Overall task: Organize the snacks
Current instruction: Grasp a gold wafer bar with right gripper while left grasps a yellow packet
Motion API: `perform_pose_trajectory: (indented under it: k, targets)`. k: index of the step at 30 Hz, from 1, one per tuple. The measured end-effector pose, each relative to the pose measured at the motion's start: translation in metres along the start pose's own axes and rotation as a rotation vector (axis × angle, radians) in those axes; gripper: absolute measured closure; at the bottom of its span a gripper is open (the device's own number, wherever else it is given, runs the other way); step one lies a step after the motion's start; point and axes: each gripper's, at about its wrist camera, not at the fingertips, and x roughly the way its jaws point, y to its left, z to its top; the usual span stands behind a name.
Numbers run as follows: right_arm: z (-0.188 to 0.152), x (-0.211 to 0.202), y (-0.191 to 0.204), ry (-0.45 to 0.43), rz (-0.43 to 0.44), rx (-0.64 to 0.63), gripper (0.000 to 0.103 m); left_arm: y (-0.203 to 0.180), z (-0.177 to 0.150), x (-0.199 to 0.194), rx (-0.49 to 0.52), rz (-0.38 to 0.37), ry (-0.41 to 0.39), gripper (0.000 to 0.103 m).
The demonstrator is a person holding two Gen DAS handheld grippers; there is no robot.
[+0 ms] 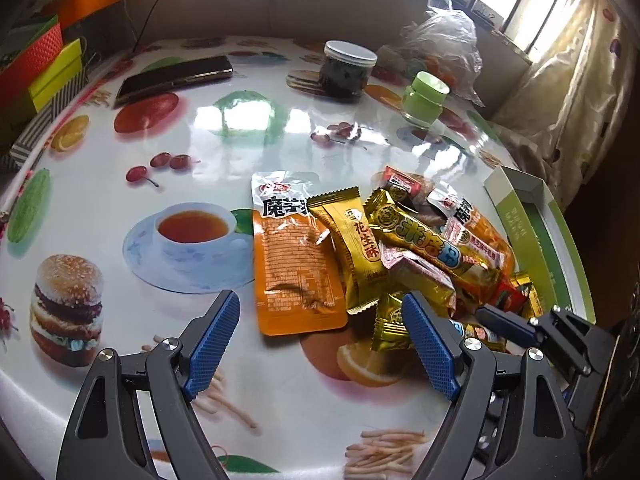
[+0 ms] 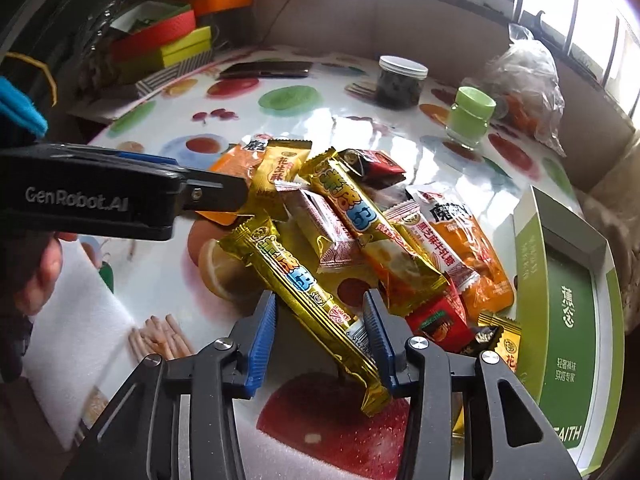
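Text "GenRobot.AI" on left gripper [image 2: 224, 192], jaws wide apart; right gripper [image 2: 320, 336] straddles gold bar [image 2: 296, 280], grip unclear.

Bright window [image 1: 520, 4] daylight, tabletop [image 1: 248, 120] glare, perhaps soft edges.

You've got a loose snack pile [image 2: 360, 220] on the fruit-print table, packets overlapping. Long gold bar [image 2: 304, 292] lies diagonal at the near edge, its lower end between blue pads. Big orange pouch [image 1: 294, 256] flat on the pile's left side, gold peanut-crisp packet [image 1: 356, 248] overlapping it. Green-and-white box [image 2: 568, 300] open, just right of the pile
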Motion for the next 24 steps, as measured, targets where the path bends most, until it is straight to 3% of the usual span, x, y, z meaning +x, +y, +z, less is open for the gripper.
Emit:
perform_pose_trajectory:
  k: [5,11,14,24]
  targets:
    - [0.000,0.004,-0.001,0.006,-0.021,0.020,0.060,-0.003,0.007,0.005,-0.003,0.000,-0.004,0.020]
    - [-0.005,-0.002,-0.005,-0.008,-0.018,0.089,0.071,-0.004,0.017,0.010,-0.034,0.009,-0.025,0.020]
    - [-0.008,-0.006,-0.009,-0.017,-0.019,0.128,0.075,-0.004,0.023,0.016,-0.051,0.015,-0.011,0.028]
    - [-0.017,-0.017,-0.015,-0.038,-0.008,0.217,0.077,-0.013,0.032,0.037,-0.030,0.071,-0.002,0.033]
